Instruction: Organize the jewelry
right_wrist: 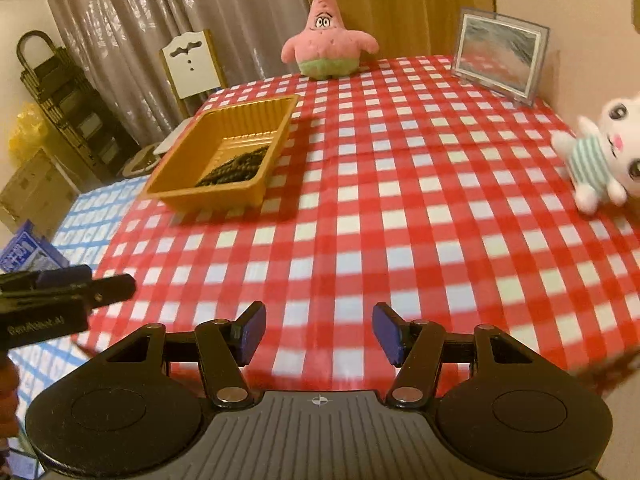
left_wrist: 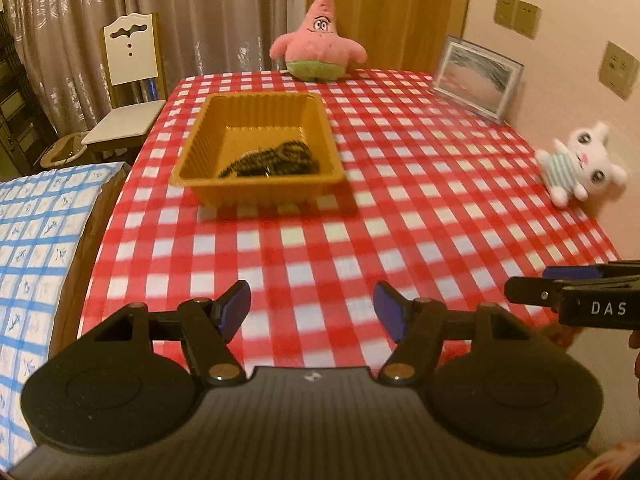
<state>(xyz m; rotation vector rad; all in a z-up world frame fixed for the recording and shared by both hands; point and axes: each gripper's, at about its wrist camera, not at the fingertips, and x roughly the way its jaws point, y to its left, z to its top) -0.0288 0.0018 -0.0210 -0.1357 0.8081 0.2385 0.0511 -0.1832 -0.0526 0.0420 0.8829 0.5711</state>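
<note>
Checkered red-and-white cloth covers the surface point(left_wrist: 400, 208), which carries an orange tray point(left_wrist: 256, 184) toward its left side. Behind the tray sits a pink star plush point(left_wrist: 318, 40), with a framed picture point(left_wrist: 476, 76) and white bunny plush point(left_wrist: 580, 164) toward the right. Dark beaded jewelry point(left_wrist: 276, 158) lies inside the tray. Left gripper point(left_wrist: 312, 312) and right gripper point(right_wrist: 319, 334) both hang over the near edge, jaws spread with nothing between them.

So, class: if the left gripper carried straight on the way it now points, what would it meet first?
Probably the bare checked tablecloth just ahead of the open left gripper, short of the yellow tray; depth is hard to judge.
</note>
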